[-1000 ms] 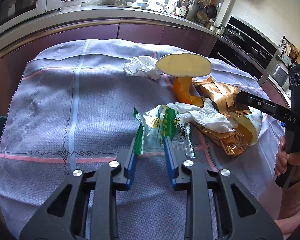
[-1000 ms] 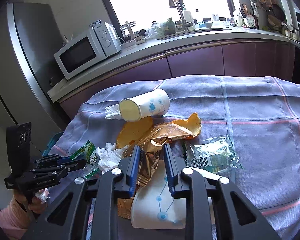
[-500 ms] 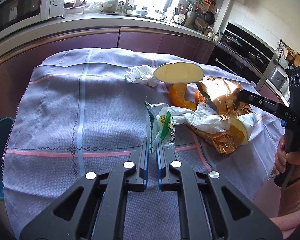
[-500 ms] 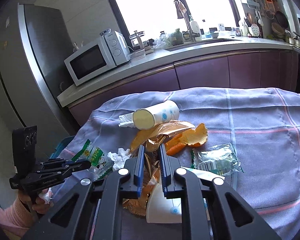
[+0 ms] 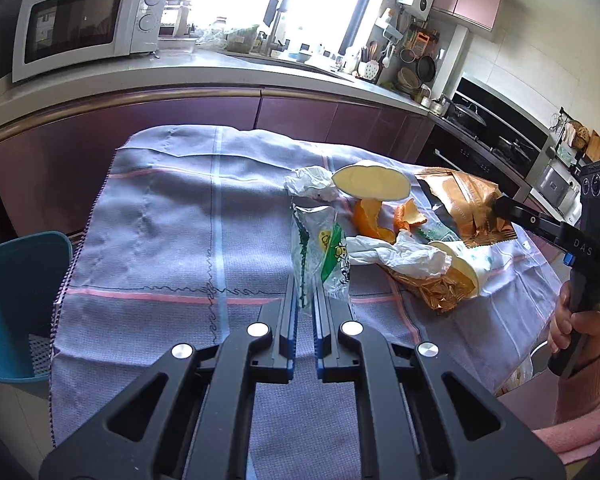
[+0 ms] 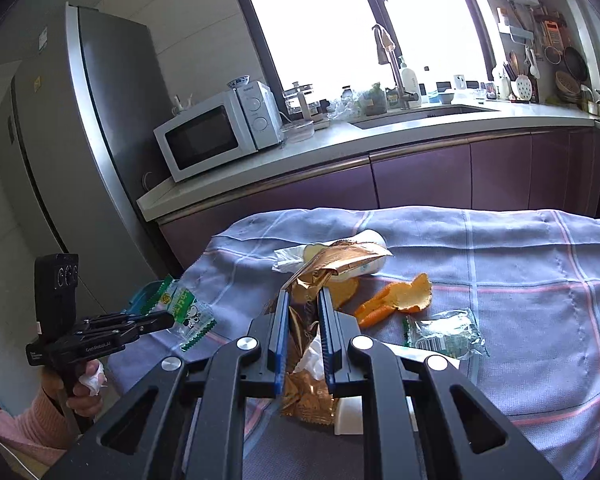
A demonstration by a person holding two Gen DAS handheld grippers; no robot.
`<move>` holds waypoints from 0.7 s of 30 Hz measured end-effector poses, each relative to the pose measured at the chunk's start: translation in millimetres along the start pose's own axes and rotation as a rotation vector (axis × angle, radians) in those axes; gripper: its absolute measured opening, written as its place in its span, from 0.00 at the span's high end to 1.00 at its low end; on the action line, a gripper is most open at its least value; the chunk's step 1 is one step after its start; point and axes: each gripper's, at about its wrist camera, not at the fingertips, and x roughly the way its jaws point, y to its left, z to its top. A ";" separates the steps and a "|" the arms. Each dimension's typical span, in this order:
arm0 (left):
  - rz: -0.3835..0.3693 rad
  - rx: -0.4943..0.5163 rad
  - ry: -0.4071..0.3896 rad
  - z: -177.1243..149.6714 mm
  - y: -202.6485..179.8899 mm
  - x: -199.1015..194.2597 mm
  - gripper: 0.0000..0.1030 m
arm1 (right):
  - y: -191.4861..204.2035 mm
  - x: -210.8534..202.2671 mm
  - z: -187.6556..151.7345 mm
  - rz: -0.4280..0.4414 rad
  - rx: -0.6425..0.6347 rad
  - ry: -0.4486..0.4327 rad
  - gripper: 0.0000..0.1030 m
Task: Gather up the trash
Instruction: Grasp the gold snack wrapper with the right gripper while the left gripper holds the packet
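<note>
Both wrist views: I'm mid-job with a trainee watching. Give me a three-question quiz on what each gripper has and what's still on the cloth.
1. True or false: the left gripper is shut on the green-and-clear wrapper.
2. What does the right gripper hold? A) orange peel B) gold foil bag C) paper cup
3. Fill in: the blue bin stands off the ____ edge of the cloth in the left wrist view.

Key
1. True; the wrapper hangs between the closed pads.
2. B, the gold foil bag. The orange peel and the paper cup lie free on the cloth.
3. Left.
</note>
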 end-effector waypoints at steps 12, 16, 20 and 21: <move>0.096 -0.066 -0.075 -5.7 45.4 -52.8 0.93 | 67.4 40.9 8.3 0.189 -0.106 0.046 0.87; 0.160 -0.100 -0.110 -7.7 69.1 -74.3 0.93 | 99.2 66.8 13.0 0.266 -0.155 0.080 0.87; 0.231 -0.145 -0.140 -9.3 98.6 -95.1 0.93 | 134.9 92.5 18.2 0.340 -0.210 0.110 0.87; 0.248 -0.156 -0.146 -10.9 106.5 -100.1 0.93 | 143.2 97.9 18.8 0.354 -0.224 0.118 0.87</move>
